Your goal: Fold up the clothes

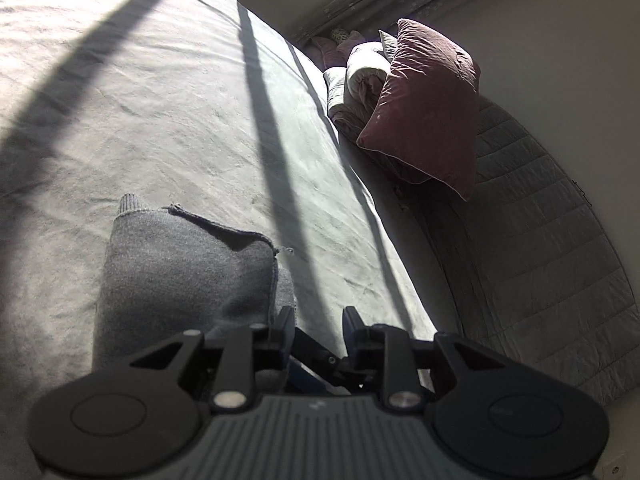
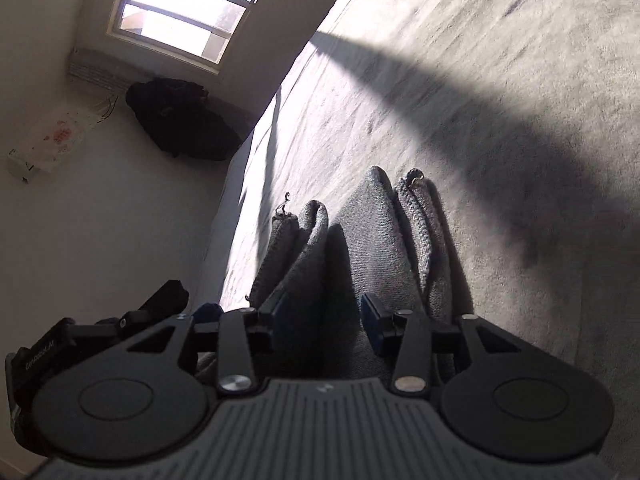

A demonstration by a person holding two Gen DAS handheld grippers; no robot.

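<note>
A grey knitted garment (image 1: pixel 180 272) lies folded on the light grey bed sheet (image 1: pixel 160 100), one ribbed cuff sticking out at its far end. My left gripper (image 1: pixel 319 320) hovers at the garment's right edge; its jaws stand apart with only sheet showing between them. In the right wrist view the same garment (image 2: pixel 372 240) runs forward in thick folded layers. My right gripper (image 2: pixel 324 312) is over its near end, the jaws apart on either side of a fold, and the blue pads (image 2: pixel 370 316) do not press on the cloth.
A mauve pillow (image 1: pixel 428 104) and a rolled duvet (image 1: pixel 360 76) lean at the head of the bed beside a quilted grey panel (image 1: pixel 540 240). Past the bed's left edge are a black bag (image 2: pixel 180 120), a white box (image 2: pixel 48 144) and a window (image 2: pixel 180 4).
</note>
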